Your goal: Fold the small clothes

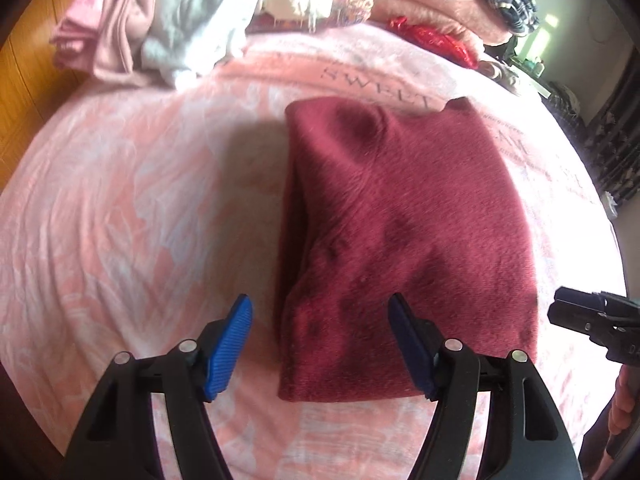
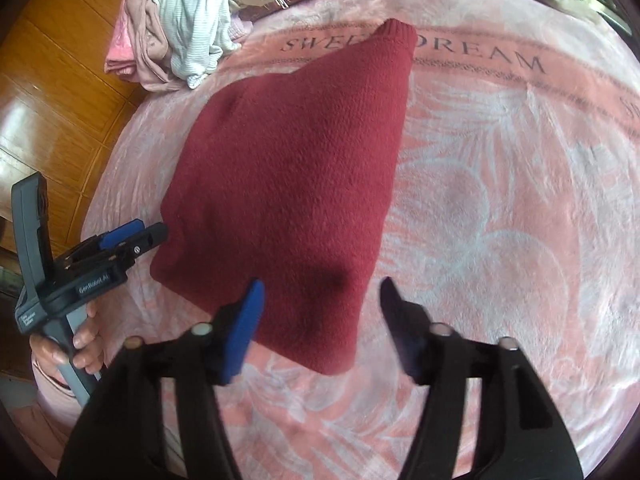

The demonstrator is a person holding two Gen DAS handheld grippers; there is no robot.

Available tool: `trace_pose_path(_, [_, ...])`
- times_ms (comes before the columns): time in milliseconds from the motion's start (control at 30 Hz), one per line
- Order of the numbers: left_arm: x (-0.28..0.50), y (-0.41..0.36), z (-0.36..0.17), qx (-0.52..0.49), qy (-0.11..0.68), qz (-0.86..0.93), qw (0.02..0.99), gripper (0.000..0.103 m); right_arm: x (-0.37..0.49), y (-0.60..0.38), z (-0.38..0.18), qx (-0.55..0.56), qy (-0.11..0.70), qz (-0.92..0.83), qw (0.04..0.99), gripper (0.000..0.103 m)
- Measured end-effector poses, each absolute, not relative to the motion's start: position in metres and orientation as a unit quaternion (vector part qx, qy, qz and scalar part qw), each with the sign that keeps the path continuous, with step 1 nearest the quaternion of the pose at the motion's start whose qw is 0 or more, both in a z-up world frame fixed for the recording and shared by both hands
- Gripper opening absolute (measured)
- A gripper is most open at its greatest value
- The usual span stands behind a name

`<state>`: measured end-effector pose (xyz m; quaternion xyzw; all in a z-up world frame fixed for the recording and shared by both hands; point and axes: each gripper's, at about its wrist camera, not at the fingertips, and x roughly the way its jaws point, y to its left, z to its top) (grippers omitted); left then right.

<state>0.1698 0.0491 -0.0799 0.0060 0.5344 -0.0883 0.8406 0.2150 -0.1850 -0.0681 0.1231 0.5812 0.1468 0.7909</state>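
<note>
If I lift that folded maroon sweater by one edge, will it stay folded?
Probably not. The sweater is soft, fuzzy knit, so it will likely droop and unfold. Its folded layers look thick, so expect some weight. On the plush blanket, pushing may bunch it rather than slide it.

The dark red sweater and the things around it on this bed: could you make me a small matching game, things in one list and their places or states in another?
Things:
1. dark red sweater
2. pile of pale clothes
3. left hand-held gripper
4. pink blanket

Places or states:
A. open, holding nothing
B. spread over the bed, lettered
C. folded, lying flat in the middle
D. heaped at the bed's far edge

Pairs: 1-C, 2-D, 3-A, 4-B
</note>
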Motion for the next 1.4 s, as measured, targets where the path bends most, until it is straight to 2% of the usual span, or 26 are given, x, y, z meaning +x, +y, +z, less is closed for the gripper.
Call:
trace_pose_path(300, [0.185, 0.038, -0.084, 0.017, 0.531, -0.093, 0.842, 0.071, 0.239, -0.185, -0.089, 0.132, 0.594, 0.142, 0.781, 0.063])
trace_pose_path(500, [0.196, 0.041, -0.101, 0.029, 0.538, -0.086, 0.838, 0.071, 0.247, -0.18, -0.109, 0.123, 0.604, 0.134, 0.776, 0.055])
trace_pose_path(533, [0.198, 0.042, -0.106, 0.027, 0.542, -0.087, 0.835, 0.071, 0.247, -0.18, -0.112, 0.12, 0.605, 0.133, 0.776, 0.051])
trace_pose_path(567, [0.201, 0.043, -0.112, 0.025, 0.548, -0.088, 0.832, 0.069, 0.248, -0.179, -0.114, 0.114, 0.606, 0.13, 0.776, 0.047])
trace_pose_path(633, [0.206, 0.047, -0.125, 0.011, 0.566, -0.103, 0.818, 0.064, 0.248, -0.176, -0.118, 0.104, 0.607, 0.127, 0.777, 0.046])
trace_pose_path(700, [0.21, 0.052, -0.133, -0.012, 0.578, -0.113, 0.808, 0.063, 0.249, -0.176, -0.12, 0.106, 0.61, 0.126, 0.775, 0.046])
trace_pose_path(733, [0.211, 0.055, -0.133, -0.022, 0.582, -0.115, 0.804, 0.063, 0.249, -0.177, -0.119, 0.109, 0.611, 0.128, 0.774, 0.047])
trace_pose_path(833, [0.213, 0.065, -0.121, -0.059, 0.586, -0.142, 0.796, 0.063, 0.248, -0.181, -0.108, 0.13, 0.608, 0.143, 0.77, 0.062])
trace_pose_path(867, [0.214, 0.068, -0.117, -0.066, 0.583, -0.15, 0.796, 0.07, 0.248, -0.183, -0.104, 0.139, 0.604, 0.151, 0.77, 0.067])
trace_pose_path(900, [0.218, 0.073, -0.111, -0.073, 0.578, -0.154, 0.798, 0.076, 0.249, -0.185, -0.098, 0.144, 0.598, 0.156, 0.773, 0.067])
trace_pose_path(933, [0.222, 0.078, -0.105, -0.078, 0.572, -0.156, 0.802, 0.091, 0.251, -0.187, -0.094, 0.143, 0.594, 0.155, 0.777, 0.071])
trace_pose_path(967, [0.228, 0.081, -0.102, -0.083, 0.569, -0.16, 0.803, 0.096, 0.255, -0.189, -0.09, 0.141, 0.592, 0.15, 0.78, 0.077])
trace_pose_path(1133, [0.275, 0.087, -0.117, -0.118, 0.603, -0.192, 0.766, 0.096, 0.288, -0.197, -0.097, 0.165, 0.6, 0.161, 0.766, 0.085])
trace_pose_path(1400, [0.3, 0.064, -0.155, -0.132, 0.634, -0.232, 0.726, 0.1, 0.324, -0.193, -0.141, 0.207, 0.628, 0.191, 0.726, 0.089])
